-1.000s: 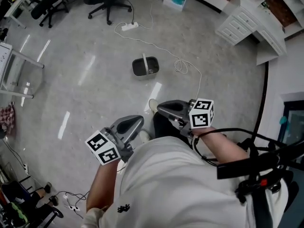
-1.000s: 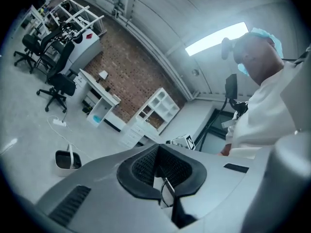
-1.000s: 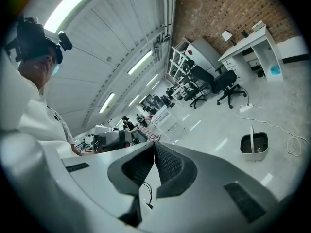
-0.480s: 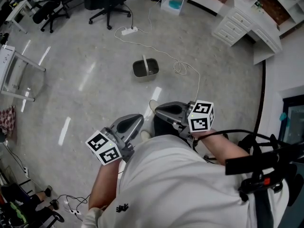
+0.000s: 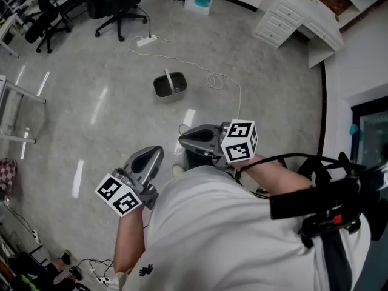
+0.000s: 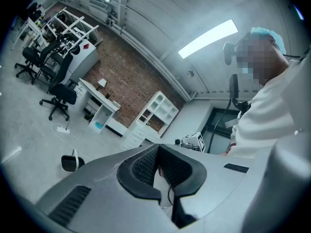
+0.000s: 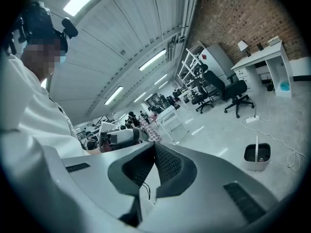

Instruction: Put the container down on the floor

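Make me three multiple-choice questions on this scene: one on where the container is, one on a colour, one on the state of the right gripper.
1. Where is the container?
A) on the floor
B) on a chair
C) on a desk
2. What colour is the cable beside it?
A) red
B) white
C) green
3. How is the right gripper?
A) wide open
B) shut on the container's handle
C) shut and empty

Answers:
1 A, it stands on the floor, away from the furniture.
2 B, the cable shows white against the grey floor.
3 C, its jaws meet with nothing between them.
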Demonstrator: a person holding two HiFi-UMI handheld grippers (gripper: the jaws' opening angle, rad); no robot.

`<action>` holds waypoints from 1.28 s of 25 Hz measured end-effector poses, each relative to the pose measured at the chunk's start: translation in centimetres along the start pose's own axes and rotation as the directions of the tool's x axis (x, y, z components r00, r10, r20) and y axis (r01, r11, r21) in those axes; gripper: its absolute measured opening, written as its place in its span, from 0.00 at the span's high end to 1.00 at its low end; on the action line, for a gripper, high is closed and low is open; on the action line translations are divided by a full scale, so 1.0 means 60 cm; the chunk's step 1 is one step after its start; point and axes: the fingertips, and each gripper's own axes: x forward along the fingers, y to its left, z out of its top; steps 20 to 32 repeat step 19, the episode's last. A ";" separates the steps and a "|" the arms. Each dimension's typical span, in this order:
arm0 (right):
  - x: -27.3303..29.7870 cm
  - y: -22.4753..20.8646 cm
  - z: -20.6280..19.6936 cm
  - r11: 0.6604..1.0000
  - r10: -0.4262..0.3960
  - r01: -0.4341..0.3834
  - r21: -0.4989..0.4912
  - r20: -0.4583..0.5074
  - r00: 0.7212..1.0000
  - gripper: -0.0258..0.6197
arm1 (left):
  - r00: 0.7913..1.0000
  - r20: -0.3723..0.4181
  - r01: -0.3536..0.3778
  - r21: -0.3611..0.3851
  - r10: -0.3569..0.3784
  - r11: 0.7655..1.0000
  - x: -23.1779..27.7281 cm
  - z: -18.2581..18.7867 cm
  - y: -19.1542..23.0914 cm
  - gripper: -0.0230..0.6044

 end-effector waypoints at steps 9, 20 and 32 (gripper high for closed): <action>-0.001 0.004 0.002 1.000 -0.005 0.005 -0.001 0.008 1.000 0.93 | 1.000 -0.013 0.008 0.000 -0.008 1.000 0.005 -0.003 0.003 0.95; 0.009 0.006 -0.011 1.000 0.003 -0.003 -0.010 -0.002 1.000 0.93 | 1.000 -0.004 0.005 -0.008 -0.005 1.000 -0.001 -0.014 0.011 0.95; 0.009 0.006 -0.011 1.000 0.003 -0.003 -0.010 -0.002 1.000 0.93 | 1.000 -0.004 0.005 -0.008 -0.005 1.000 -0.001 -0.014 0.011 0.95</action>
